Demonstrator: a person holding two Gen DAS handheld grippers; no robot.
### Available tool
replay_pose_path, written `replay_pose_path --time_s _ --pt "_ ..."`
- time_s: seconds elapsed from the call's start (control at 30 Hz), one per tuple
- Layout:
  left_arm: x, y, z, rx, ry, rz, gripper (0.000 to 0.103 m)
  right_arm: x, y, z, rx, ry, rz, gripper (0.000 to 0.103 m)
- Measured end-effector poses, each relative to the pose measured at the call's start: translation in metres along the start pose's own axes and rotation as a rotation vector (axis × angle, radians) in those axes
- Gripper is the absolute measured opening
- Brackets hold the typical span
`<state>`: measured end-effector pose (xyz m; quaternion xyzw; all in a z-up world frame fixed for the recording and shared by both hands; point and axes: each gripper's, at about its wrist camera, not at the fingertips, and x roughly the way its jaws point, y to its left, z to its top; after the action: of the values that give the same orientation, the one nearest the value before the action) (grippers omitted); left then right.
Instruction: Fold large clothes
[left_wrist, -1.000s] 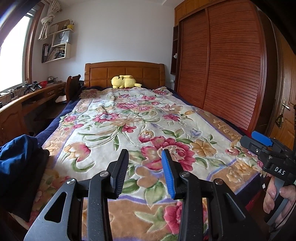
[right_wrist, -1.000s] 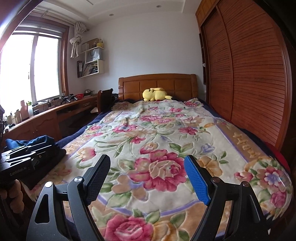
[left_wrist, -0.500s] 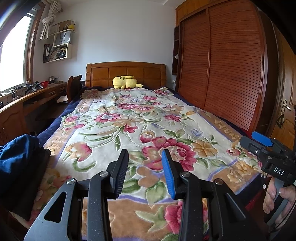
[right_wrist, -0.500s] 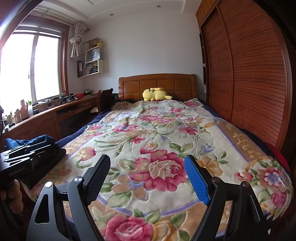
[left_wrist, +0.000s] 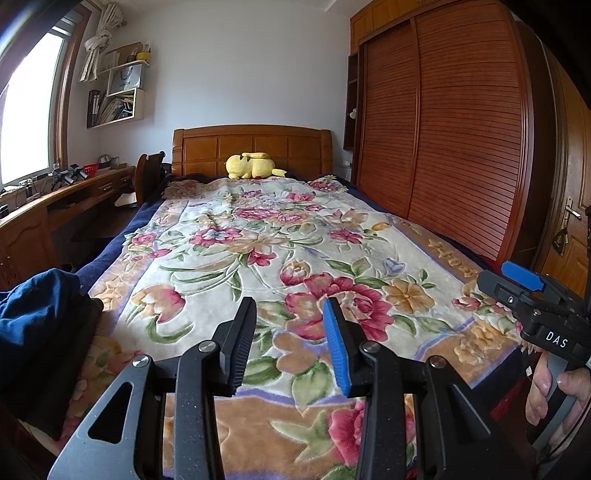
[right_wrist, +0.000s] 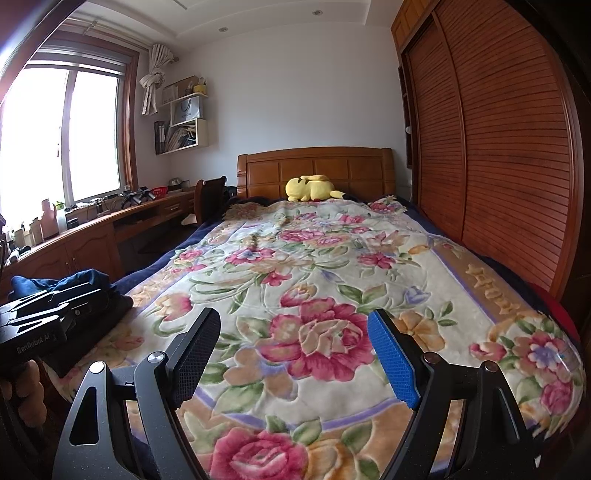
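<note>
A pile of dark blue clothes (left_wrist: 33, 314) lies on a black block at the bed's near left corner; it also shows in the right wrist view (right_wrist: 66, 282). My left gripper (left_wrist: 290, 314) is open and empty above the foot of the bed, right of the pile. My right gripper (right_wrist: 295, 326) is wide open and empty over the flowered blanket (right_wrist: 314, 277). The right gripper also shows at the right edge of the left wrist view (left_wrist: 532, 291), and the left gripper's body at the left edge of the right wrist view (right_wrist: 44, 317).
A yellow plush toy (left_wrist: 253, 166) lies by the wooden headboard (left_wrist: 255, 147). A wooden desk (right_wrist: 92, 232) with a chair (right_wrist: 210, 195) runs along the left under the window. A slatted wardrobe (left_wrist: 443, 147) stands close on the right.
Both grippers have stayed nearly still; the left wrist view has shifted only slightly. Nothing was taken hold of or let go.
</note>
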<state>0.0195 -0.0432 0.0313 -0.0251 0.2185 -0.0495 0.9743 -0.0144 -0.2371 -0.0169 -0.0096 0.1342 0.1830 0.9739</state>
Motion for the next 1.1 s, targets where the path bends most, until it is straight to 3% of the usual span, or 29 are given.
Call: replay_pose_path --time_s 1.1 --pt "-0.0006 0.0029 -0.0006 0.001 -0.001 0.003 0.039 -0.0049 -0.005 0.0008 -0.014 -0.005 0.01 0.083"
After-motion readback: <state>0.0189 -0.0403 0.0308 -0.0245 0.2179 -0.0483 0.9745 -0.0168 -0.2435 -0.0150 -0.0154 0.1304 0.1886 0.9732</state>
